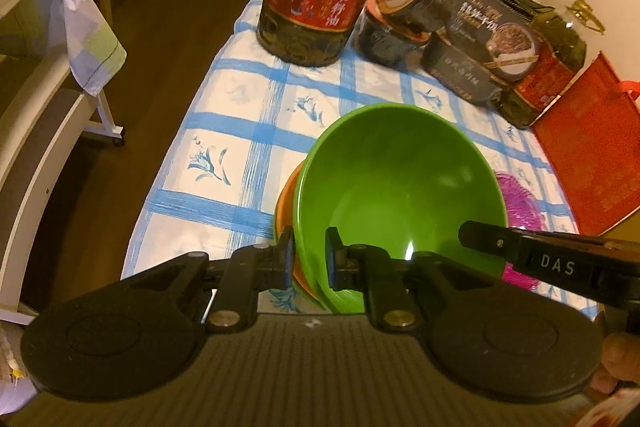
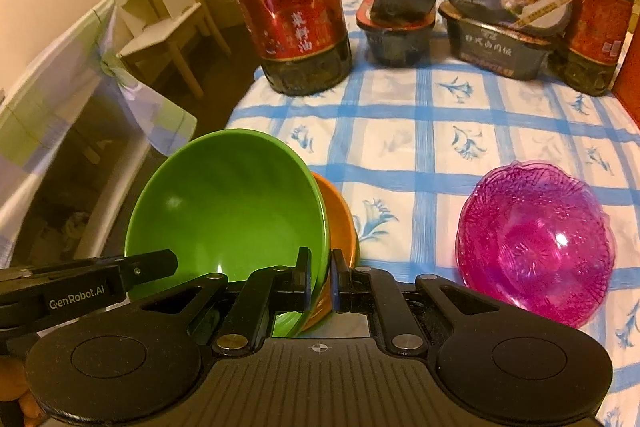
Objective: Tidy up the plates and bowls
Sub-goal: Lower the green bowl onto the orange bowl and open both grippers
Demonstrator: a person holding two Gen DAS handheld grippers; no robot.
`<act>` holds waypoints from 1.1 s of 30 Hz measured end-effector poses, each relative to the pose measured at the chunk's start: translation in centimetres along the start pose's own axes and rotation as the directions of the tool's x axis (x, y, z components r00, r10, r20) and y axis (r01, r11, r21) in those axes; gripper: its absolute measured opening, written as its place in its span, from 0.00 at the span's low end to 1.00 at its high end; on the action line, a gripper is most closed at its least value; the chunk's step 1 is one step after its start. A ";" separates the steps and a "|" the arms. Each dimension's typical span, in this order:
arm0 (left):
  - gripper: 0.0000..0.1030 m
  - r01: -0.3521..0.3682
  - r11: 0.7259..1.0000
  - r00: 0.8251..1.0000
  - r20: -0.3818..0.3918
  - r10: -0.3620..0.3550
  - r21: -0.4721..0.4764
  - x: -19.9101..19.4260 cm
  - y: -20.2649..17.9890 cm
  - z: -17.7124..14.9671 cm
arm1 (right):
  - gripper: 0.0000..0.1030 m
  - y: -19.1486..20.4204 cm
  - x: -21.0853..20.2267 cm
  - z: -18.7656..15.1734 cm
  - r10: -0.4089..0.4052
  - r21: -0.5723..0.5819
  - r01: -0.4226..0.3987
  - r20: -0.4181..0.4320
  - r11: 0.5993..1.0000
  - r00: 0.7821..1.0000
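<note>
Gripping the nested green bowl [image 1: 396, 187] and orange bowl [image 1: 286, 195] by opposite rims, left tool [image 1: 308, 259] and right tool [image 2: 322, 277] are clamped tight, at lower centre; pink bowl [image 2: 536, 243] sits on the tabletop [image 2: 420, 131], lower right.

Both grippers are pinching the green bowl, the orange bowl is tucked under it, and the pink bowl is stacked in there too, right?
Not quite. The pink bowl sits alone on the tablecloth, as the right wrist view shows. Both grippers do pinch the green bowl nested with the orange bowl.
</note>
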State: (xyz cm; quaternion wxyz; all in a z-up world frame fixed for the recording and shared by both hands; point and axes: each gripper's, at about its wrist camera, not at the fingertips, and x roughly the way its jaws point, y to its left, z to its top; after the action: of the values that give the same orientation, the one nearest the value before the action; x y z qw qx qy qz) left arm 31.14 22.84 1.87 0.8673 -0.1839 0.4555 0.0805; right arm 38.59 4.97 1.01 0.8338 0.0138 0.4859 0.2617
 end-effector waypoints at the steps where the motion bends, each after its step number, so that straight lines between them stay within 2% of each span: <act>1: 0.13 -0.001 1.000 1.000 -0.004 0.001 -0.001 0.3 0.1 0.0 | 0.09 -0.1 0.4 0.0 -0.001 -0.004 0.001 -0.004 1.000 1.000; 13: 0.13 -0.011 1.000 1.000 -0.018 0.012 0.007 2.4 0.6 0.0 | 0.09 -0.1 2.6 -0.3 -0.025 -0.028 0.024 -0.019 0.999 1.000; 21: 0.13 -0.011 1.000 1.000 -0.006 0.011 0.017 3.0 0.7 0.0 | 0.09 -0.5 3.1 -0.2 -0.010 -0.016 0.010 0.000 1.000 1.000; 25: 0.19 -0.004 1.000 1.000 0.023 0.003 0.028 2.6 0.7 0.0 | 0.13 -1.1 2.7 -0.1 0.018 0.014 -0.019 0.024 1.000 1.000; 26: 0.20 -0.005 1.000 0.999 0.032 0.005 0.026 2.4 0.8 0.0 | 0.18 -1.1 2.5 -0.1 0.027 0.015 -0.028 0.031 1.000 0.999; 28: 0.20 -0.004 1.000 0.999 0.039 0.004 0.019 2.1 0.8 -0.1 | 0.39 -1.2 2.1 -0.1 0.035 0.012 -0.036 0.044 0.999 0.998; 29: 0.20 -0.002 1.000 0.999 0.040 0.001 0.015 2.0 0.9 -0.2 | 0.57 -1.1 2.0 -0.2 0.035 0.012 -0.036 0.048 0.999 0.998; 30: 0.20 -0.001 1.000 0.999 0.041 0.000 0.008 1.9 1.0 -0.3 | 0.61 -1.2 1.8 -0.2 0.035 0.015 -0.036 0.054 0.999 0.998; 33: 0.21 0.001 1.000 0.999 0.044 -0.001 -0.002 1.6 1.1 -0.8 | 0.61 -1.3 1.4 -0.5 0.042 0.024 -0.043 0.061 0.999 0.997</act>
State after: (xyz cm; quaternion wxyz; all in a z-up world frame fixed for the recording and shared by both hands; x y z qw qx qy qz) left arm 31.11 23.46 -0.08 0.8771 -0.1830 0.4360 0.0846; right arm 39.31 4.35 -0.77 0.8422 0.0428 0.4633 0.2725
